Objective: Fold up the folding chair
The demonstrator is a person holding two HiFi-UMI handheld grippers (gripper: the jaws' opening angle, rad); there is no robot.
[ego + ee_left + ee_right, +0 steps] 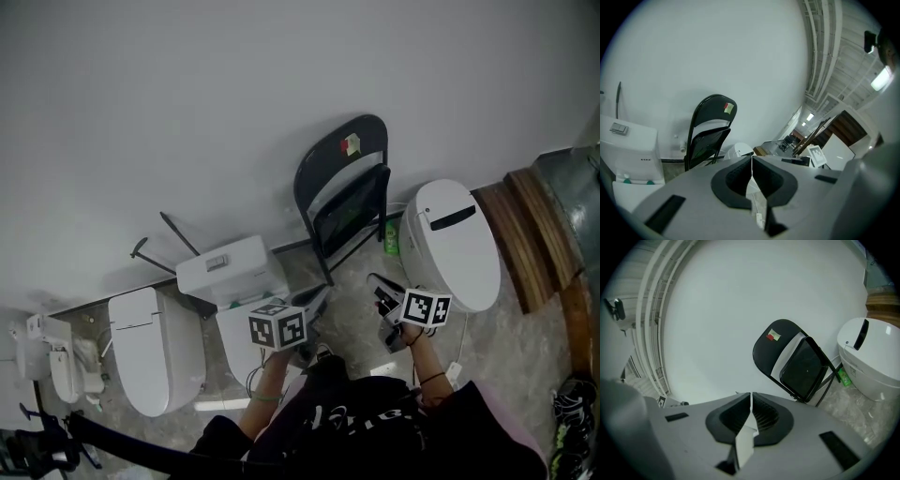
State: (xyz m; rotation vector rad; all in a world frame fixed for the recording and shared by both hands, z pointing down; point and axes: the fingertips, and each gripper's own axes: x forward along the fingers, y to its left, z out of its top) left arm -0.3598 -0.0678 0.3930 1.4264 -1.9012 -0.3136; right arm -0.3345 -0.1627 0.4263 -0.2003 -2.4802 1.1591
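Head view: one black folding chair (343, 192), propped against the white wall (234, 94), long axis upright with the backrest tipped rearward, seat apparently flipped up flat against the back, so judged already folded. Stands on the floor (352, 323) between two of the three white toilets (155, 349), with the right-hand toilet (459, 239) just beside it and one green bottle (391, 238) in the gap. Straight ahead of both hands: left gripper (315, 298) and right gripper (379, 285) near the chair's feet but apart from them, about equally near, so either side of the frame within like reach by this reading. Two grippers in all, each with one marker cube. Left gripper view: jaws of the left gripper (752, 164) pressed together on nothing; chair (710, 129) up and to the left of the jaw line, clear of it, one toilet tank (628, 150) at the far left. Right gripper view: right gripper (750, 401) likewise closed and empty; chair (797, 359) up and to the right of the jaws, top leaning leftward, one toilet (874, 357) and the green bottle (843, 376) beside its feet. For any further hold on the frame: jaws to be spread first, then carried forward.
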